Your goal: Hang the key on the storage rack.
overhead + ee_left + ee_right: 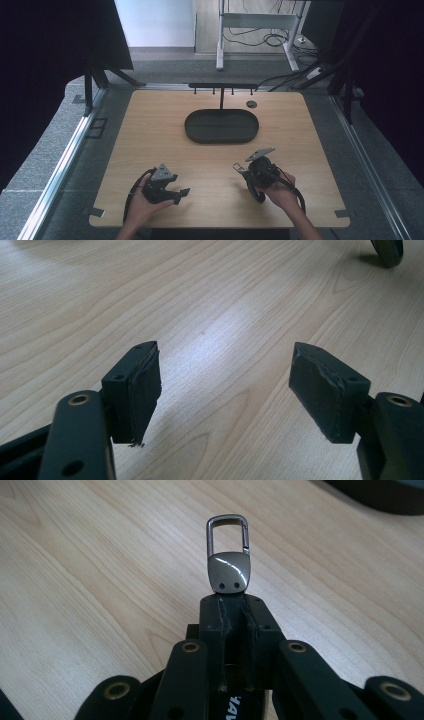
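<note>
My right gripper (233,602) is shut on a dark strap that ends in a silver metal clasp (228,552); the clasp sticks out past the jaws, above the wooden table. From above, that right gripper (240,169) is held near the table's front right, with the clasp (240,168) pointing left. A black oval tray (222,126) lies at the middle back, with a black hook rack (222,87) standing behind it. My left gripper (182,195) rests at the front left, open. Between its jaws (225,390) there is just bare wood.
The wooden table (150,130) has a small round grommet (251,104) at the back right. Black curtains hang on both sides. Desk legs and cables lie on the floor beyond the table. A dark part of the other gripper (387,251) sits at the left gripper view's top right.
</note>
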### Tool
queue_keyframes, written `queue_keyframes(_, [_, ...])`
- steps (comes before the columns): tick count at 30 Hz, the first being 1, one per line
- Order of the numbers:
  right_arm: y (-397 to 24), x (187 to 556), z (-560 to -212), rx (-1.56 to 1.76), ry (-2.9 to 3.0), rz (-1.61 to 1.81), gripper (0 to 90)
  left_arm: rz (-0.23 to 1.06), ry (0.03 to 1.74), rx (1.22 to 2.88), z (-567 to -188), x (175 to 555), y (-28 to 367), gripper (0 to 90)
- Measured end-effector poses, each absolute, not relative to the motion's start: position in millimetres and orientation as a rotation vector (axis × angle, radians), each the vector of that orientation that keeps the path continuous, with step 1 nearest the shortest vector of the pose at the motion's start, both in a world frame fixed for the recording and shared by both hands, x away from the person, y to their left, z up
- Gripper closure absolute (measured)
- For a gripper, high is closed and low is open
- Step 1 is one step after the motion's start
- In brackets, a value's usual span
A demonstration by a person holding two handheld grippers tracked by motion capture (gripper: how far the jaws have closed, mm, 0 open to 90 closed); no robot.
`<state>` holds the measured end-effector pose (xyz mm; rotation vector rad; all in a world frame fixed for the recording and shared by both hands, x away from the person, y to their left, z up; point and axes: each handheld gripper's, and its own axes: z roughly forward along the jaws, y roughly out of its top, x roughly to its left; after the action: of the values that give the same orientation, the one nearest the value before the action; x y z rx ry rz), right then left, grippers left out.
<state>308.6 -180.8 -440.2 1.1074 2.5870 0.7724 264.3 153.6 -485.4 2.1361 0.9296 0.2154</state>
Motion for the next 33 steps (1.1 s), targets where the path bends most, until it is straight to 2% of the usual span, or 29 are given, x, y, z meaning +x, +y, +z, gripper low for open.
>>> queue_keyframes(33, [-195, 303, -413, 1.067, 2.455, 1.042, 81.1, 0.203, 0.931, 2.134, -487, 264, 151, 29.6])
